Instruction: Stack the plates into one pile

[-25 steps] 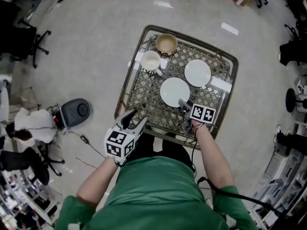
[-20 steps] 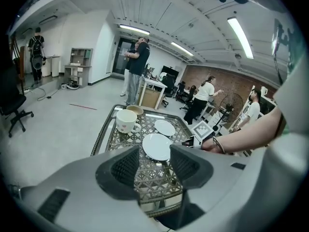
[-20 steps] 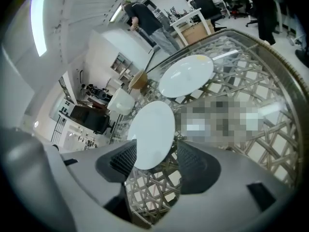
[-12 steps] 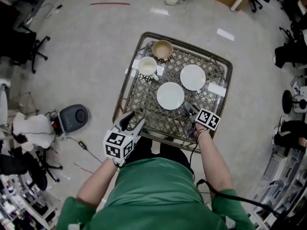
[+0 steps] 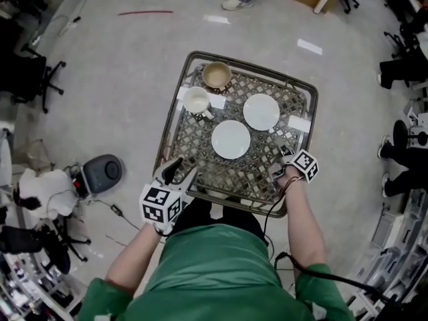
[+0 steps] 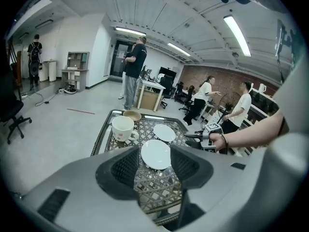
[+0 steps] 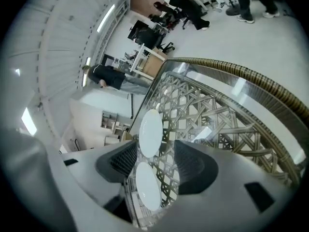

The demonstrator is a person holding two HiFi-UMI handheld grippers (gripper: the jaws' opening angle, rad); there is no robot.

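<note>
Two white plates lie apart on the wicker-lattice table [image 5: 194, 154]: a near plate [image 5: 231, 139] [image 6: 156, 153] and a far plate [image 5: 261, 112] [image 6: 164, 132]. My left gripper [image 5: 176, 172] [image 6: 155, 170] hovers open at the table's front-left edge, facing the near plate and holding nothing. My right gripper [image 5: 281, 158] [image 7: 157, 166] is over the front-right corner, rolled on its side. Its jaws have just been opening and stand wide with nothing between the pads. Both plates [image 7: 151, 132] [image 7: 147, 185] show beyond them. The left gripper view also catches the right gripper [image 6: 205, 138].
A white cup [image 5: 196, 100] and a tan bowl [image 5: 217, 75] stand at the table's far left corner. White paper tags [image 5: 299, 123] lie on the lattice. A grey round device [image 5: 105, 170] sits on the floor to the left. People stand beyond the table.
My right gripper has drawn back from the near plate's rim to the table's front-right corner and rolled. The near plate stays flat on the table. The left gripper has kept still.
</note>
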